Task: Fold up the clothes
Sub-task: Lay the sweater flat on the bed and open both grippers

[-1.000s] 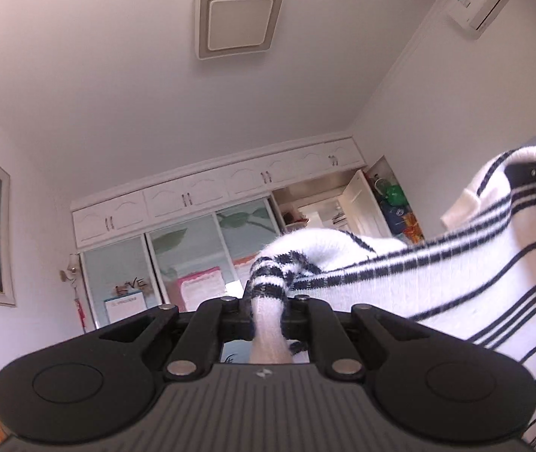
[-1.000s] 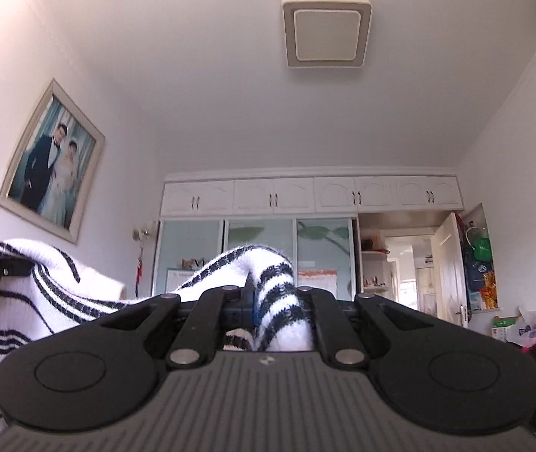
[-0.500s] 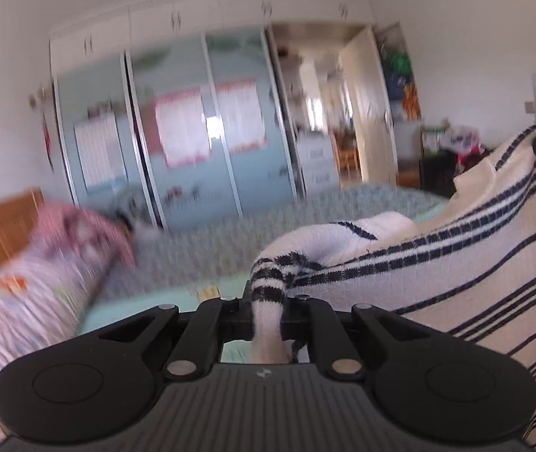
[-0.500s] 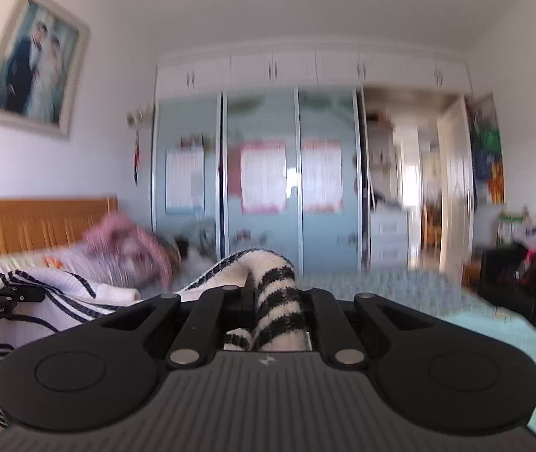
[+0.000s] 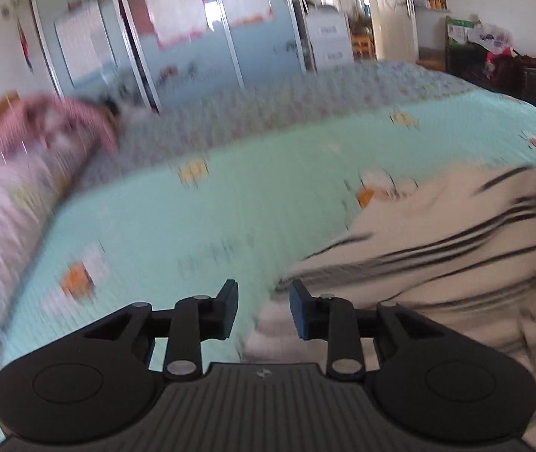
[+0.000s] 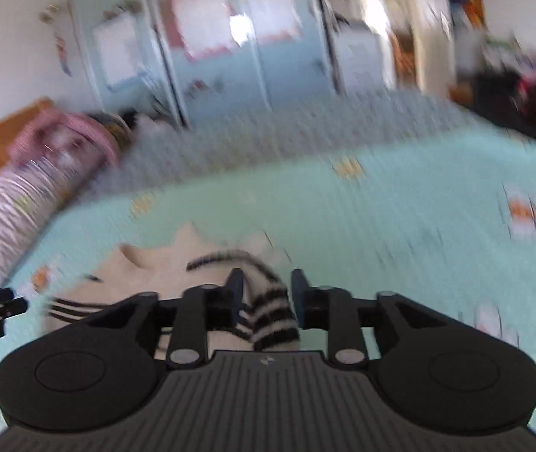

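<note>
Your left gripper (image 5: 263, 303) stood with its fingers apart and nothing between them, the striped sweater (image 5: 437, 233) lying in a rumpled heap just to its right on the green bedspread (image 5: 192, 226). Your right gripper (image 6: 264, 293) also had its fingers spread, and a striped cuff (image 6: 271, 312) sat loosely in the gap, not pinched. Both views were blurred by motion. The risk, as I judged it, was that the cuff could snag on a finger as you pulled away and drag the sweater askew. The bunched cloth also looked likely to fold crookedly unless you flattened it first.
</note>
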The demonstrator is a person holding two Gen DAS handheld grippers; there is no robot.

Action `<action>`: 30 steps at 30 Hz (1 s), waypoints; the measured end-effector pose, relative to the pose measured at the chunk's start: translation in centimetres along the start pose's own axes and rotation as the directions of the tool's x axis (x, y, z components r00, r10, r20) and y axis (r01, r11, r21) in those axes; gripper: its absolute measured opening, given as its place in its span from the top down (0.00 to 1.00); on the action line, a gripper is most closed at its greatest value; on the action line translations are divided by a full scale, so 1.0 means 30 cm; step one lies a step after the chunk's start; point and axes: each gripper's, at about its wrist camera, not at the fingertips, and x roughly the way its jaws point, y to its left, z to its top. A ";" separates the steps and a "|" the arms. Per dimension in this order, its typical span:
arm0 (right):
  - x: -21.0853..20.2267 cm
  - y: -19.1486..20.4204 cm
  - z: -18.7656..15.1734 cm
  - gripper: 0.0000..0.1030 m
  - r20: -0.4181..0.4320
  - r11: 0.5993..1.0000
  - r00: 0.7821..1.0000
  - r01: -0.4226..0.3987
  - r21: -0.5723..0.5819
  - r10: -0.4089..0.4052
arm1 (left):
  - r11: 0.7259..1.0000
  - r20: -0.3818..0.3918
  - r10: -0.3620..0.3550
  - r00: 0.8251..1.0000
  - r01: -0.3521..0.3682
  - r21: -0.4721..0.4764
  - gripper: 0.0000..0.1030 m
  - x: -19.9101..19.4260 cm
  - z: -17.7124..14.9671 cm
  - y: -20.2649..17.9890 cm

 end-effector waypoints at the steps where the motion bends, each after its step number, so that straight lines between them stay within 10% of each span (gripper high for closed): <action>1: -0.019 -0.025 -0.053 0.62 -0.006 1.000 1.000 -0.004 0.010 0.004 | 0.999 -0.012 -0.034 0.999 0.034 -0.016 0.69 -0.023 -0.046 0.004; 7: -0.295 -0.209 -0.386 0.51 -0.101 0.982 0.991 -0.070 0.177 0.088 | 0.975 -0.043 -0.222 0.974 0.220 -0.041 0.54 -0.273 -0.369 -0.001; 14: -0.622 -0.271 -0.713 0.38 -0.185 0.983 0.982 -0.009 0.186 0.044 | 0.966 -0.096 -0.229 0.969 0.215 -0.145 0.52 -0.477 -0.686 0.017; 22: -0.577 -0.302 -0.863 0.36 -0.290 0.962 0.956 0.046 0.269 0.036 | 0.948 -0.068 -0.194 0.979 0.170 -0.268 0.51 -0.548 -0.757 0.041; 24: -0.561 -0.296 -0.866 0.54 -0.297 0.964 0.954 0.054 0.261 0.027 | 0.949 -0.056 -0.188 0.981 0.167 -0.269 0.50 -0.568 -0.751 0.037; 25: -0.556 -0.293 -0.861 0.84 -0.304 0.967 0.952 0.044 0.252 0.036 | 0.949 -0.054 -0.186 0.981 0.165 -0.270 0.50 -0.564 -0.747 0.037; 26: -0.554 -0.289 -0.857 0.94 -0.309 0.969 0.950 0.035 0.243 0.044 | 0.949 -0.054 -0.185 0.981 0.163 -0.270 0.50 -0.565 -0.745 0.034; 30: -0.587 -0.318 -0.785 0.96 -0.256 0.978 0.967 0.043 0.206 0.011 | 0.952 -0.055 -0.180 0.982 0.160 -0.262 0.50 -0.568 -0.732 0.019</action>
